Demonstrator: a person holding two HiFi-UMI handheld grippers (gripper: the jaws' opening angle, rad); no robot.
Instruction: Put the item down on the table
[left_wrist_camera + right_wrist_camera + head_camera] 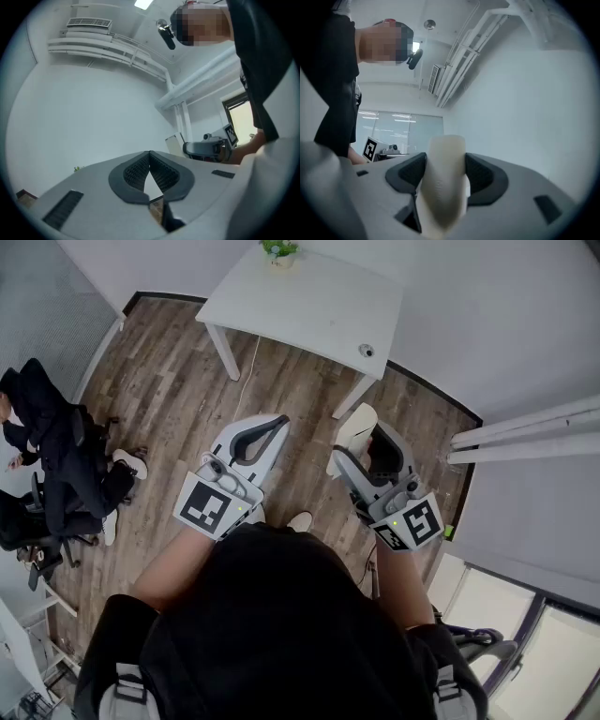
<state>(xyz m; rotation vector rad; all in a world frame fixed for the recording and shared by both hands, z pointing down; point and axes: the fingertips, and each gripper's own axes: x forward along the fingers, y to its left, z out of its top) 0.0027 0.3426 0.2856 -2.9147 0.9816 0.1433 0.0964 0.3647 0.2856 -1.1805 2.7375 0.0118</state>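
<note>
My right gripper (371,444) is shut on a cream-white rounded item (353,427), held in the air above the wood floor. In the right gripper view the item (442,187) fills the gap between the two dark pads (407,174) and sticks out past them. My left gripper (279,424) is shut and holds nothing; in its own view the jaws (150,155) meet at the tips. The white table (309,306) stands ahead, at the top of the head view, well beyond both grippers.
On the table stand a small potted plant (279,251) at the far edge and a small round object (366,350) near the right corner. A person in dark clothes (52,451) sits at the left. White pipes (525,435) run along the right wall.
</note>
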